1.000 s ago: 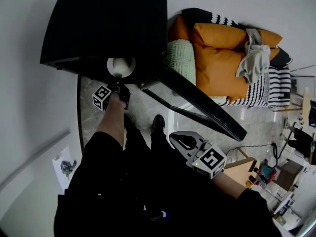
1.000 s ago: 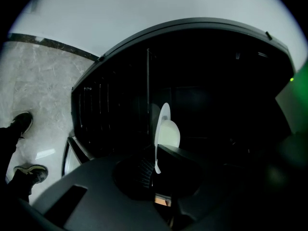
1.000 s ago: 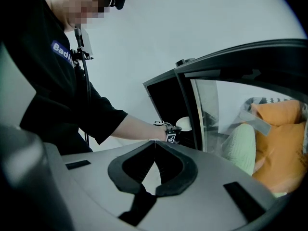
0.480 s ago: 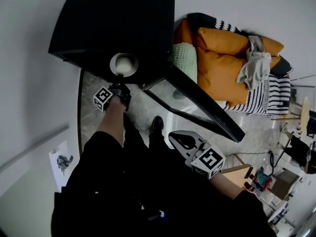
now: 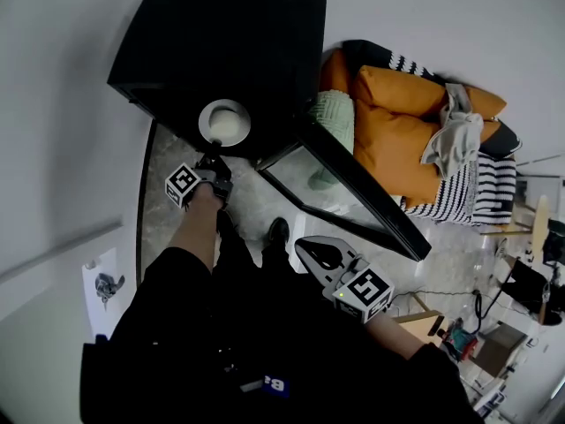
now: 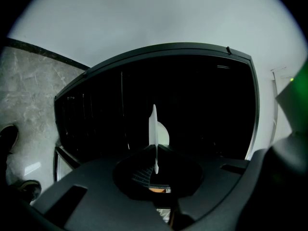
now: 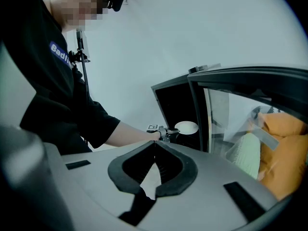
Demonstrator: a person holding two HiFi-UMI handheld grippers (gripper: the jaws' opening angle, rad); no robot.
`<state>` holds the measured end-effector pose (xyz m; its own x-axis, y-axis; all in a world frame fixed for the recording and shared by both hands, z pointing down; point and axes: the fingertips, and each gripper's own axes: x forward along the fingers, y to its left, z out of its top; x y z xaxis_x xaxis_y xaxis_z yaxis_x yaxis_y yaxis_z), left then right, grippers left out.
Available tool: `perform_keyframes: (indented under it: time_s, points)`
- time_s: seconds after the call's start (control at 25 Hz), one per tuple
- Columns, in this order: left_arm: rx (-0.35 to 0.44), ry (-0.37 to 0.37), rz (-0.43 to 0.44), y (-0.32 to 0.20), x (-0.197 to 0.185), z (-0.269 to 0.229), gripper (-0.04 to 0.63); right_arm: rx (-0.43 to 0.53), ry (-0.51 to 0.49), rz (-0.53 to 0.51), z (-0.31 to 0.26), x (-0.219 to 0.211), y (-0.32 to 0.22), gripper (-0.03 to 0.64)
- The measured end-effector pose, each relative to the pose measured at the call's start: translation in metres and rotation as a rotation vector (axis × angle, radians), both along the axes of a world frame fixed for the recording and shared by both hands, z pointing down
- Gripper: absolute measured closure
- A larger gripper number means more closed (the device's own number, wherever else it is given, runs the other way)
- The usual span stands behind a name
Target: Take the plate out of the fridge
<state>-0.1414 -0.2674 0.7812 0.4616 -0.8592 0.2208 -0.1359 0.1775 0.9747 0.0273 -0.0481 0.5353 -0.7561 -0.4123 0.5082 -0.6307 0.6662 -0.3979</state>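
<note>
I'm looking down on a black fridge whose inside is reading as flat darkness in every view, so I'm not making out any shelves or anything stored in there. In the left gripper view the white plate is showing only edge-on, as a thin upright sliver against that darkness, and its face is hidden from me there. From the head view I'm seeing it as a round pale disc, but it is too small for me to say whether anything is lying on it. My own dark sleeves and torso are covering the lower part of the head view, and the fridge's glass door is running out of the right gripper view at the top and right. The left gripper is sitting just outside the fridge's open front, its jaws nearly together and pinching the plate's near rim. The plate is reaching from the jaws towards the fridge's dark mouth, lying flat. Whether it is fully clear of the fridge's front edge, I cannot tell. The right gripper is hanging well back from the fridge, out in front of the open door, with its jaw tips meeting and nothing between them.
</note>
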Motion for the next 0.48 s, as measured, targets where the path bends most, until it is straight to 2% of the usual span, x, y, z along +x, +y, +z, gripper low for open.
perform_keyframes:
  time_s: [0.48]
  points:
    - [0.052, 0.001, 0.034, 0.031, -0.01, -0.051, 0.58, 0.036, -0.016, -0.071, -0.024, -0.017, -0.013, 0.607]
